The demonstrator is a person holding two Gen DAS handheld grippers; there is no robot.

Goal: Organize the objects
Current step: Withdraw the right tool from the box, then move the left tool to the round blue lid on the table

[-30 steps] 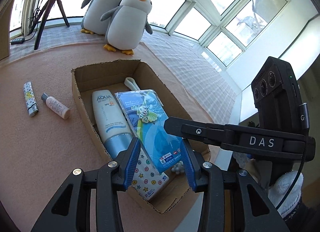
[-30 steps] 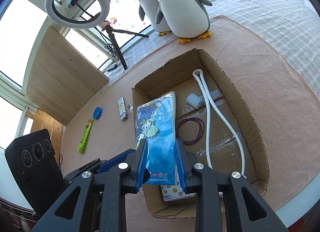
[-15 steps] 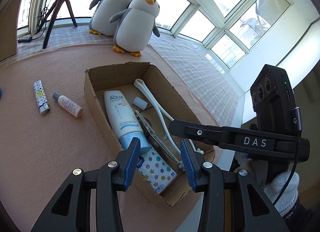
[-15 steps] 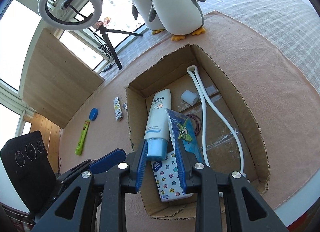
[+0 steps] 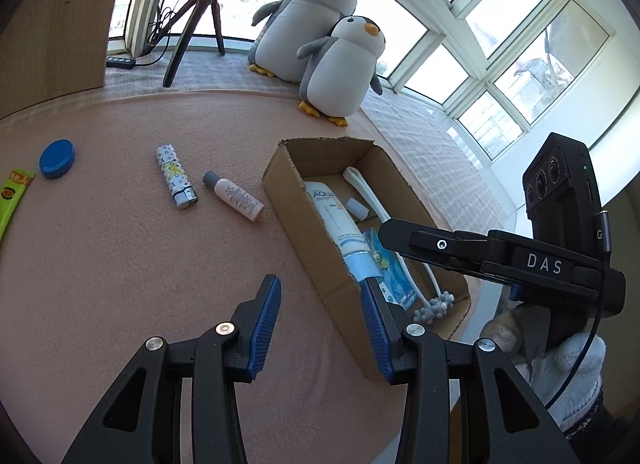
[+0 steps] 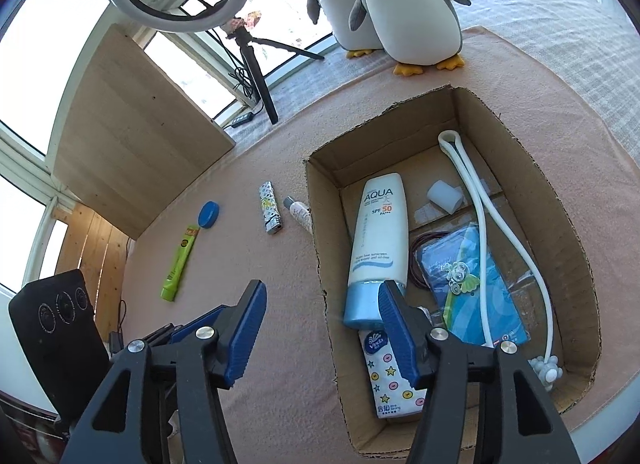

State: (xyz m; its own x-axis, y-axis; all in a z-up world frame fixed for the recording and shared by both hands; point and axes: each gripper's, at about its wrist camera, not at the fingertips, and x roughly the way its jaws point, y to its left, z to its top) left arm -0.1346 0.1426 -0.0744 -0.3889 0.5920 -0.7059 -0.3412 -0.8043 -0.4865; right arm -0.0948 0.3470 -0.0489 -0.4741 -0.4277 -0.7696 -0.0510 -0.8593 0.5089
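The blue keychain packet [image 6: 468, 284] lies flat in the cardboard box [image 6: 320, 232], between the AQUA sunscreen tube [image 6: 380, 232] and a white cord [image 6: 482, 223]. My right gripper [image 6: 320, 296] hangs over the box's left wall, its jaws opening with nothing between them. My left gripper [image 5: 320, 292] is open and empty above the pink mat, just left of the box [image 5: 304, 223]. On the mat lie a patterned lighter [image 5: 176, 179], a small pink bottle [image 5: 236, 197], a blue cap [image 5: 57, 157] and a green tube [image 6: 180, 264].
A starry tissue pack [image 6: 384, 376], a white cap [image 6: 444, 197] and a dark hair band [image 6: 420, 242] are also in the box. Two plush penguins [image 5: 340, 67] and a ring-light tripod [image 6: 256, 63] stand behind. The mat's front edge runs close under the box.
The right gripper let go of the blue packet, which fell flat into the box, and its jaws widened. The left gripper moved left, away from the box and over the mat.
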